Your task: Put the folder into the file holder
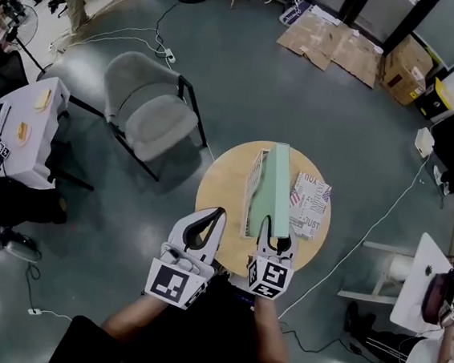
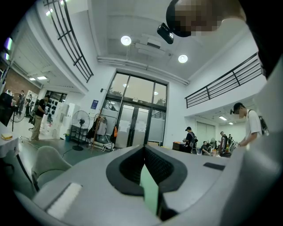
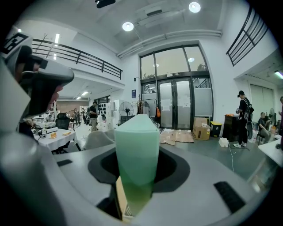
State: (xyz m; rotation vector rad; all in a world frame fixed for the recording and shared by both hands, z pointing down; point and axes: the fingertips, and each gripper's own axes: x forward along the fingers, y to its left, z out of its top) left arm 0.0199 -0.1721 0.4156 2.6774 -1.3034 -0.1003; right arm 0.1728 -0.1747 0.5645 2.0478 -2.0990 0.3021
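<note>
1. Right gripper (image 1: 274, 236) pinches the near end of the pale green folder (image 1: 276, 182), held on edge over the round table (image 1: 218, 185).
2. From that grip the folder's long axis runs straight away. The white file holder (image 1: 253, 189) lies parallel, just left of it and lower, so I judge that the next move is a small shift left and down.
3. Left gripper (image 1: 206, 224), jaws pressed together, hangs just left of the holder.
4. Whether the folder touches the holder is unclear, and its slots are hard to make out. I cannot identify a green sliver (image 2: 150, 194) low between the left jaws.
</note>
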